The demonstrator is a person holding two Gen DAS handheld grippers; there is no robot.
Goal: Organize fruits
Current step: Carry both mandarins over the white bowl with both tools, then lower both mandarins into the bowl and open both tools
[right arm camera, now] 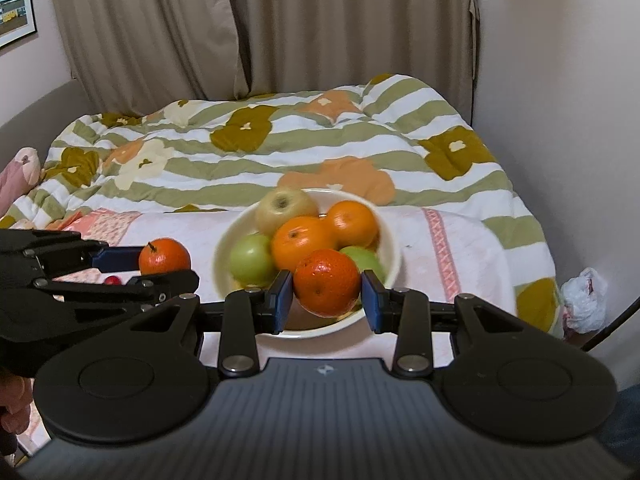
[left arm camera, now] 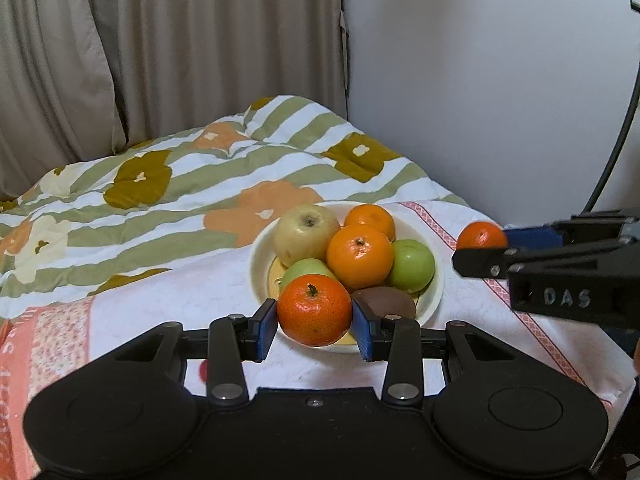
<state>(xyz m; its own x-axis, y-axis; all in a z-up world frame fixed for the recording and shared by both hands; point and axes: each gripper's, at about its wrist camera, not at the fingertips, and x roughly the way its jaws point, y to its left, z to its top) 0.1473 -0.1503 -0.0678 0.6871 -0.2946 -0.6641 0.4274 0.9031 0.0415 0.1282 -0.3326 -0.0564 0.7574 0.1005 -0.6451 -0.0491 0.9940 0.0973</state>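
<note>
A cream bowl (left arm camera: 434,292) on the white cloth holds a yellow apple (left arm camera: 306,234), two green apples (left arm camera: 412,266), two oranges (left arm camera: 360,256) and a brown fruit (left arm camera: 386,300). My left gripper (left arm camera: 315,322) is shut on a tangerine (left arm camera: 314,309) just in front of the bowl; it also shows in the right wrist view (right arm camera: 164,258). My right gripper (right arm camera: 326,294) is shut on another tangerine (right arm camera: 326,282) above the bowl's (right arm camera: 390,240) near rim; this tangerine shows at the right of the left wrist view (left arm camera: 480,235).
A floral striped quilt (left arm camera: 180,184) lies bunched behind the bowl, with curtains and a wall beyond. A small red object (right arm camera: 113,280) lies on the cloth under the left gripper. A white plastic bag (right arm camera: 584,300) sits at the bed's right edge.
</note>
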